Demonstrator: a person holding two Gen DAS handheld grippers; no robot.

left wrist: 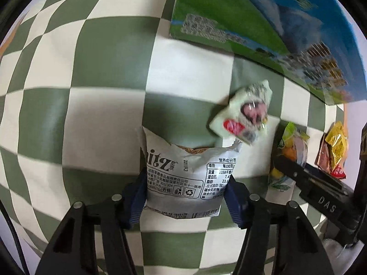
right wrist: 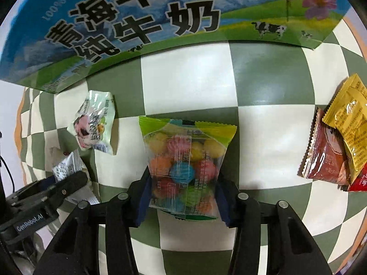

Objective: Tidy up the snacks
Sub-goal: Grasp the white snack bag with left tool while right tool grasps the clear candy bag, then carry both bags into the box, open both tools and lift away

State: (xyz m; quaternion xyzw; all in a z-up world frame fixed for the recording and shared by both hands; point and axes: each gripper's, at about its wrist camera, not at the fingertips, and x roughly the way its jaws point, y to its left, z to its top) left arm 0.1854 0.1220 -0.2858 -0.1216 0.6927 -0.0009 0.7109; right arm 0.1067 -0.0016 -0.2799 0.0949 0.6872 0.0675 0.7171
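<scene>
My left gripper [left wrist: 186, 192] is shut on a white snack packet with black print [left wrist: 190, 178], held over the checked cloth. My right gripper [right wrist: 182, 194] is shut on a clear bag of coloured candy balls [right wrist: 183, 167] with green ends. A pale green snack packet [left wrist: 243, 112] lies on the cloth between the two grippers, also in the right wrist view [right wrist: 94, 123]. The candy bag [left wrist: 289, 158] and the right gripper [left wrist: 318, 188] show at the right of the left wrist view. The left gripper [right wrist: 45, 197] with its white packet [right wrist: 68, 169] shows at the left of the right wrist view.
A large milk carton box [right wrist: 137, 23] with blue and green print stands at the far side of the cloth [right wrist: 188, 80], also in the left wrist view [left wrist: 252, 18]. A yellow packet [right wrist: 351, 123], a dark red packet [right wrist: 325, 155] and a red packet [right wrist: 360, 181] lie at the right.
</scene>
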